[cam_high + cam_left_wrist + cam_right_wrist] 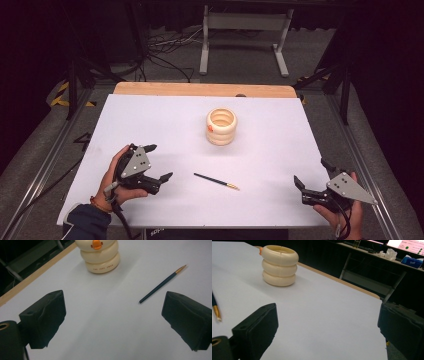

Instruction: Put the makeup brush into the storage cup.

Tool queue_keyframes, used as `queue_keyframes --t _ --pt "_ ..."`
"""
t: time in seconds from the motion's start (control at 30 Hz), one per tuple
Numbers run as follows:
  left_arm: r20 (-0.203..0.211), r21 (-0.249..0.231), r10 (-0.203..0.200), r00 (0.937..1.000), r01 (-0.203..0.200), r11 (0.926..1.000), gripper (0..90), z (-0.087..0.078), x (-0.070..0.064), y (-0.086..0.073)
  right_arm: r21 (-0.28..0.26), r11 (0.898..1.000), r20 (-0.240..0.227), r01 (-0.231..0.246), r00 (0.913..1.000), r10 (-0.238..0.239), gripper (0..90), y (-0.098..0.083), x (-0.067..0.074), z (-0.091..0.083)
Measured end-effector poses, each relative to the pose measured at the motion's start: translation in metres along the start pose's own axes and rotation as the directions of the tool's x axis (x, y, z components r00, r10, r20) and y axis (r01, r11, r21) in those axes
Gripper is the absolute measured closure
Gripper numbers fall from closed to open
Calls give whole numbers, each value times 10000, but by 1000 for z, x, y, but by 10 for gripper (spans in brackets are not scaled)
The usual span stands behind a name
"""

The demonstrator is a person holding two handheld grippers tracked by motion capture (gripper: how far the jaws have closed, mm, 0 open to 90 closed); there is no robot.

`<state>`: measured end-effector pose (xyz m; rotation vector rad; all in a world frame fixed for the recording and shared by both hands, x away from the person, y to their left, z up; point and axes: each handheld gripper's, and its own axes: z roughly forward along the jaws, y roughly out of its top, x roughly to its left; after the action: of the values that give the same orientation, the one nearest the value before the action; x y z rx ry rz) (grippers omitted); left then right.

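A cream ringed cup (221, 126) with an orange beak stands upright near the middle of the white table (150, 120). A dark blue pen with a gold tip (216, 181) lies flat in front of it. My left gripper (158, 162) rests at the front left, open and empty, held in a hand. In its own view the cup (100, 255) is far ahead and the pen (162, 284) lies ahead to the right. My right gripper (312, 173) is at the front right, open and empty. Its view shows the cup (279, 265) at the upper left and the pen tip (215, 310) at the left edge.
A wooden strip (205, 89) runs along the table's far edge. Behind the table stands a grey metal frame (245, 35) with cables on the floor. Metal rails (45, 165) border both sides. The right gripper sits close to the table's right edge.
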<state>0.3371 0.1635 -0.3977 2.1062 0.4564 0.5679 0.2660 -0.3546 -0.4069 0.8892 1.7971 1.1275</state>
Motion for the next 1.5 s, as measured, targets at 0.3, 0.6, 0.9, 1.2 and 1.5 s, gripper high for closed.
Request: queue_keyframes --t 0.3,0.6,0.9,1.2,1.5 --pt "521 380 661 9964 -682 9970 102 25 -12 20 112 9999 -14 16 10000 -16 39 -2 1 2" --pt "1602 700 1643 9733 -1773 9817 86 55 -24 45 136 9999 34 -16 10000 15 39 -2 0 2" --pt "3073 1849 2773 9103 -3429 9210 267 92 -40 70 174 9998 60 41 10000 -42 40 -2 0 2" --pt "4735 3206 3698 7994 -5475 7729 491 134 -63 91 251 9997 121 83 9999 -86 40 -3 0 2" --pt "5305 4413 3618 7665 -6142 6542 630 162 -75 94 277 9995 107 121 9999 -124 41 -3 -1 3"
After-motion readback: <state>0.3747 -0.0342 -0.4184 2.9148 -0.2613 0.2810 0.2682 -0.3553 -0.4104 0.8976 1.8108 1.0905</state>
